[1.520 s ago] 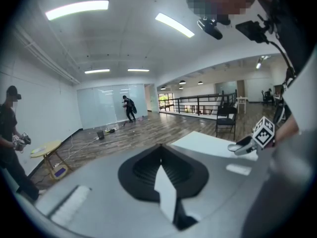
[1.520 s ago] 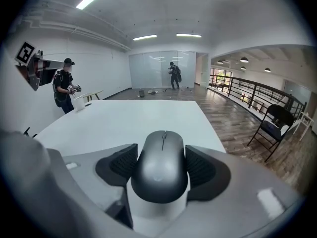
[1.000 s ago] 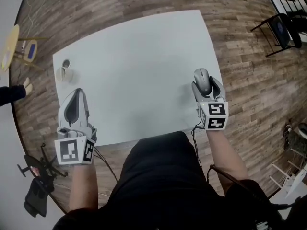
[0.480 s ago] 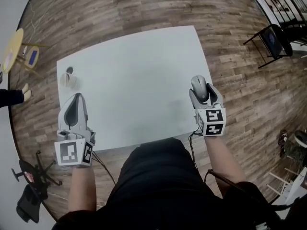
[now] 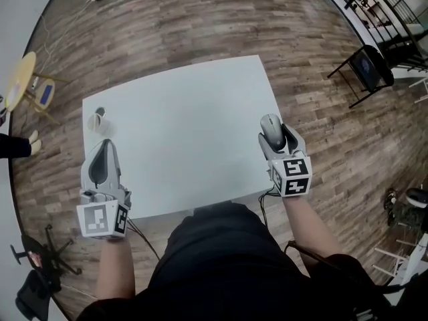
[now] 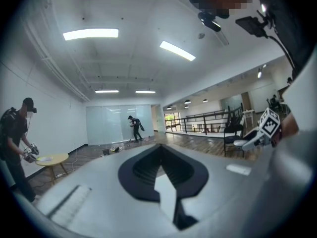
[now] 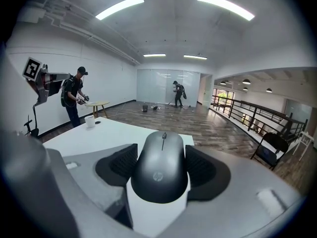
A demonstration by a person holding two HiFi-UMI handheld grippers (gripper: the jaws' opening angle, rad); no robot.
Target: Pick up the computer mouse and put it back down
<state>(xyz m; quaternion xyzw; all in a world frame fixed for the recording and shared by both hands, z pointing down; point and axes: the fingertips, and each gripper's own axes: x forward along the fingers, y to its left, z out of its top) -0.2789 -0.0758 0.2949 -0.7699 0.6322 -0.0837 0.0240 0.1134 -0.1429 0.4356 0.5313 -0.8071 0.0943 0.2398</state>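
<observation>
Left tool [image 5: 103, 149] and right tool [image 5: 272, 131]: grey moulded shells, black ribbed pads [image 7: 116, 166], white cubes [image 5: 100, 219] with black square markers, black cables [image 5: 142, 235]. Operator wears black clothing [image 5: 221, 259].

The only readable mark is the "hp" logo on the computer mouse [image 7: 160, 168].

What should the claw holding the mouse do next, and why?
Probably ease the dark grey computer mouse down onto the white rectangular table. The right claw is shut on its two sides, near the table's right edge, so only setting it down seems left. I cannot tell whether it already touches. The left claw is shut and empty, far off.
</observation>
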